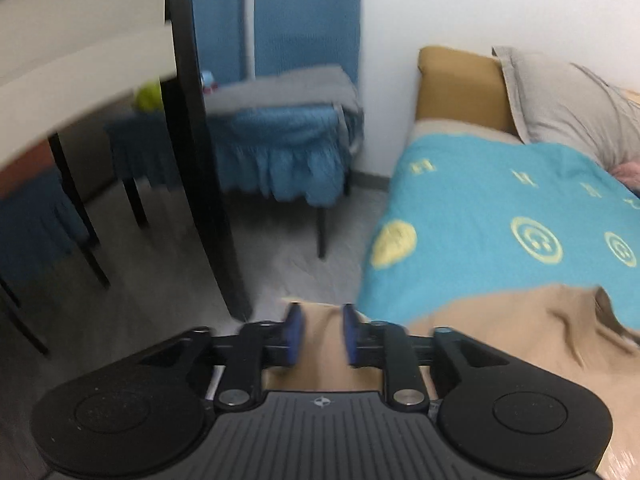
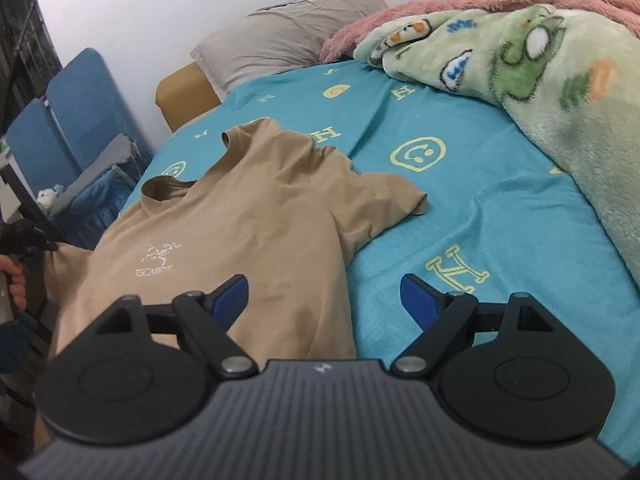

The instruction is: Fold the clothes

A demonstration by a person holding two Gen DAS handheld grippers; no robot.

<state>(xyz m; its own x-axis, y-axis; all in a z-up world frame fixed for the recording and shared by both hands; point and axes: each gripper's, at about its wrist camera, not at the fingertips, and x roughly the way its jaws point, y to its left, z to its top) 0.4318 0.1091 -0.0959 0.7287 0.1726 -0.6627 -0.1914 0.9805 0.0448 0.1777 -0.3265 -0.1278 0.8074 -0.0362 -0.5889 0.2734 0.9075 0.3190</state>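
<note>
A tan T-shirt (image 2: 248, 216) with a small white chest logo lies face up on the turquoise bed sheet (image 2: 500, 208), collar toward the pillow and one sleeve spread to the right. Its left side is pulled off the bed edge, where my left gripper (image 2: 32, 240) holds it. In the left wrist view the left gripper (image 1: 323, 332) is shut on a bunch of the tan T-shirt (image 1: 520, 320) between its blue pads. My right gripper (image 2: 324, 296) stands wide open just above the shirt's lower right edge, nothing between its fingers.
A grey pillow (image 2: 280, 40) lies at the bed's head, and a green cartoon blanket (image 2: 540, 80) over a pink one (image 2: 440, 4) fills the right side. Left of the bed stand a blue-covered chair (image 1: 288, 120) and a black table leg (image 1: 200, 160). A person's hand (image 2: 14, 280) shows at far left.
</note>
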